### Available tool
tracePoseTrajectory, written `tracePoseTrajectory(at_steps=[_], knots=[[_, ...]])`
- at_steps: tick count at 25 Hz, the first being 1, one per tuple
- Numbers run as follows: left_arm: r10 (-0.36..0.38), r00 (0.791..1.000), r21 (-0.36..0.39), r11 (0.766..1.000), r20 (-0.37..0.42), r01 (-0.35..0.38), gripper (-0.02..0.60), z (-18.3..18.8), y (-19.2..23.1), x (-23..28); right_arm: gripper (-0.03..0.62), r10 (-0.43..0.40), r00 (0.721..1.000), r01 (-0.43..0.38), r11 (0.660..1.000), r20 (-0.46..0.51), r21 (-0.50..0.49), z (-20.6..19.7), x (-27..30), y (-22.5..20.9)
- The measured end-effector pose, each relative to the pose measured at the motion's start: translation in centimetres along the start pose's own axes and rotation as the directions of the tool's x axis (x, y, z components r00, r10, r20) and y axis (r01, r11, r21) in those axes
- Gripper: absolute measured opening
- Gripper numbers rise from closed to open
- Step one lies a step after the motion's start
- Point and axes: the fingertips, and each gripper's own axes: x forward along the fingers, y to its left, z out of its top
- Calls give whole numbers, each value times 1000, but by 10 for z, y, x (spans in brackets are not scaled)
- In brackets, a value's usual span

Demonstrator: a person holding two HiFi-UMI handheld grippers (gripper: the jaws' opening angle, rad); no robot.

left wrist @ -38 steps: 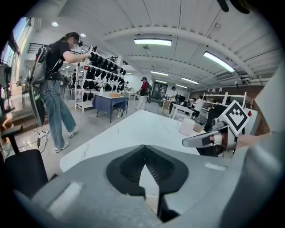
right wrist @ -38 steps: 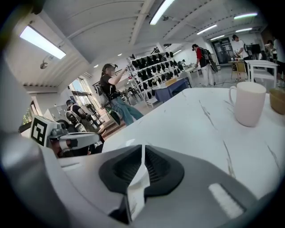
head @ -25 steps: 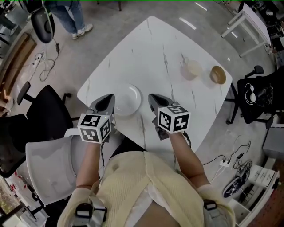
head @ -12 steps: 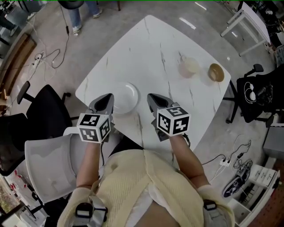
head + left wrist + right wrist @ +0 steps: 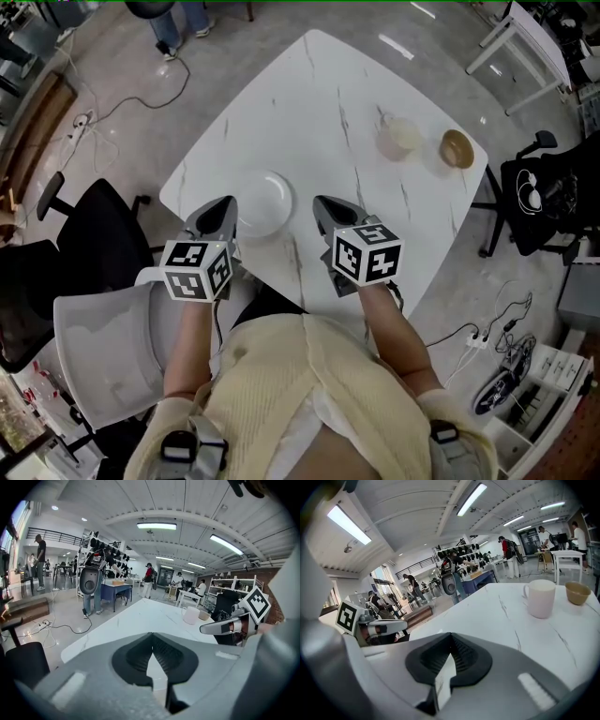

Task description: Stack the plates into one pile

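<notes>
Seemingly a large open lab or workshop: strip lights (image 5: 156, 526) on a beamed ceiling (image 5: 197, 501) above the left gripper (image 5: 152, 649), a rack of hanging equipment (image 5: 107, 551) far ahead of it, office chairs (image 5: 92, 228) and floor cables (image 5: 70, 629) to its left.

A round white plate (image 5: 262, 203) lay flat, right way up, on the white worktop (image 5: 319, 112). It sat close to the near left edge, a little in from the left corner. Whether it was one plate or several stacked could not be told.
</notes>
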Motion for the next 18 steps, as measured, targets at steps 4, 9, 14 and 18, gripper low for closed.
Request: tracePoseTrajectory(at_steps=[4,9,14,18], knots=[[-7,1000,5,1000,14,7,3,4,-1,0,2,-9,1000,9,1000,6,9,1,-1,-1],[-36,999,-23,999,28,37,4,5,-3,1,2,-12,1000,12,1000,7,11,-1,1,1],[-64,998,-18,998,25,65,3,1,-5,1,2,-18,1000,18,1000,3,9,-4,2,2],[-53,999,-11,999,15,53,3,-3,0,2,2,-15,1000,15,1000,-4,6,-5,6,4]])
